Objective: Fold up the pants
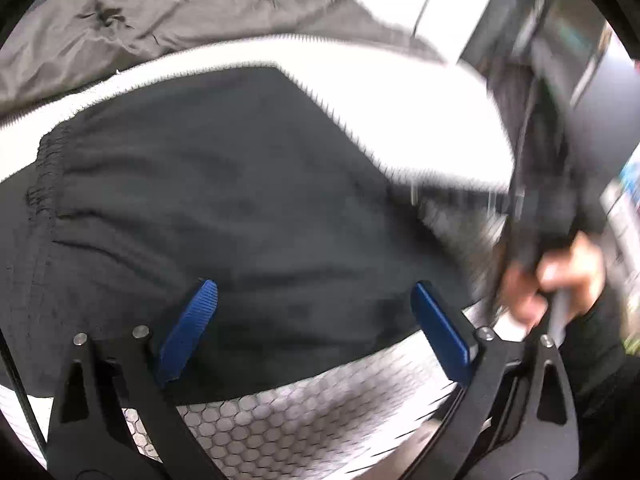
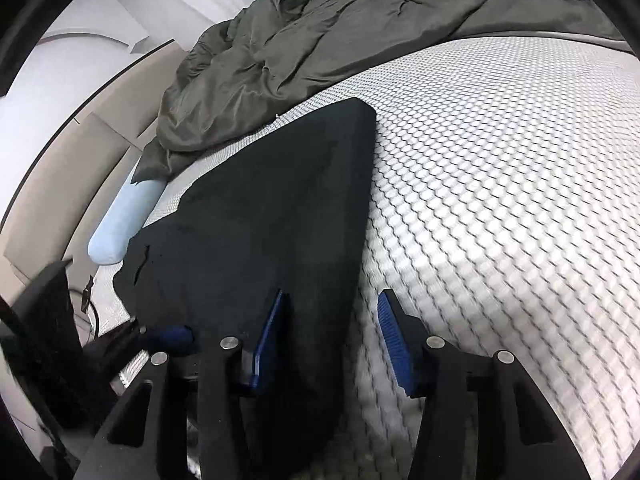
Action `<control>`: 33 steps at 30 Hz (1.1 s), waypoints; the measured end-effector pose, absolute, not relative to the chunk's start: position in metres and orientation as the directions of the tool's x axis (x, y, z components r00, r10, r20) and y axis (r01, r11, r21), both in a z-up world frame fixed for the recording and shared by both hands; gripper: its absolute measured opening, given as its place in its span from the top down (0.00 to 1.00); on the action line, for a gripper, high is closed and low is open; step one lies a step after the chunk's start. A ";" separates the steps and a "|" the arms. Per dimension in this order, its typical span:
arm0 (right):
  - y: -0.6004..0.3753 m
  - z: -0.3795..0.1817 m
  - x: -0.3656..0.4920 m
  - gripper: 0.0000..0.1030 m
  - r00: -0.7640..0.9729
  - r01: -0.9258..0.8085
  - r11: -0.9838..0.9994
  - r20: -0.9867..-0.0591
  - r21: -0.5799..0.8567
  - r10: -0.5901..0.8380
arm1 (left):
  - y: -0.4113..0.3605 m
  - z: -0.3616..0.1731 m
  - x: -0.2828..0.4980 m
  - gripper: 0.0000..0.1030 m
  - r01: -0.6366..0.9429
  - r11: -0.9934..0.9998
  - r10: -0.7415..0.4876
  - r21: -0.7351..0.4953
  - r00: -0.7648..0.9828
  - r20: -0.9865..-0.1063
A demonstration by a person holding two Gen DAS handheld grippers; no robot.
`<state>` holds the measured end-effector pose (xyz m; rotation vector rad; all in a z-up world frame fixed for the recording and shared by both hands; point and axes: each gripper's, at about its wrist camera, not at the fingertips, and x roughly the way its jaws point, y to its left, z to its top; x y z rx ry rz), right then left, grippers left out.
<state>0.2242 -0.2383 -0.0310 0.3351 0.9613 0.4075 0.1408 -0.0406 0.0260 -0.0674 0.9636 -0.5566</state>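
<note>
Black pants (image 2: 260, 216) flat on honeycomb mattress (image 2: 500, 184), near grey duvet (image 2: 320, 40). Left tool (image 1: 314, 316) spread wide above waistband end, grasping nothing. Right tool (image 2: 330, 332) parted over pants edge, pads not pinching cloth. Likely regrasp before next fold: lower, straddle edge, pinch both layers, lift evenly.

Black fabric pants (image 2: 272, 216) are spread flat on a white honeycomb-quilted mattress (image 2: 500, 184). The right tongs (image 2: 332, 320) are held parted, one edge of the pants between their blue pads. A crumpled olive-grey blanket (image 2: 300, 56) is heaped at the far edge.
</note>
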 end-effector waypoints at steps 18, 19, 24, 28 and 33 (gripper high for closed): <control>-0.231 -0.030 0.135 0.64 0.394 -0.275 0.795 -0.691 0.540 0.606 | -0.056 -0.002 0.171 0.07 0.290 0.931 -0.346 -0.221 0.511 -0.787; -0.237 -0.024 0.134 0.55 0.423 -0.269 0.795 -0.674 0.544 0.605 | -0.054 0.002 0.168 0.07 0.292 0.923 -0.372 -0.251 0.510 -0.776; -0.244 0.005 0.167 0.42 0.571 -0.211 0.878 -0.674 0.431 0.468 | -0.068 0.009 0.153 0.07 0.412 0.874 -0.452 -0.259 0.490 -0.745; -0.228 0.010 0.230 0.42 0.564 -0.210 0.888 -0.691 0.410 0.452 | -0.081 -0.010 0.152 0.02 0.421 0.881 -0.424 -0.217 0.497 -0.757; -0.203 -0.021 0.301 0.62 0.456 -0.211 0.910 -0.787 0.358 0.415 | -0.094 -0.018 0.140 0.01 0.444 0.890 -0.363 -0.107 0.543 -0.757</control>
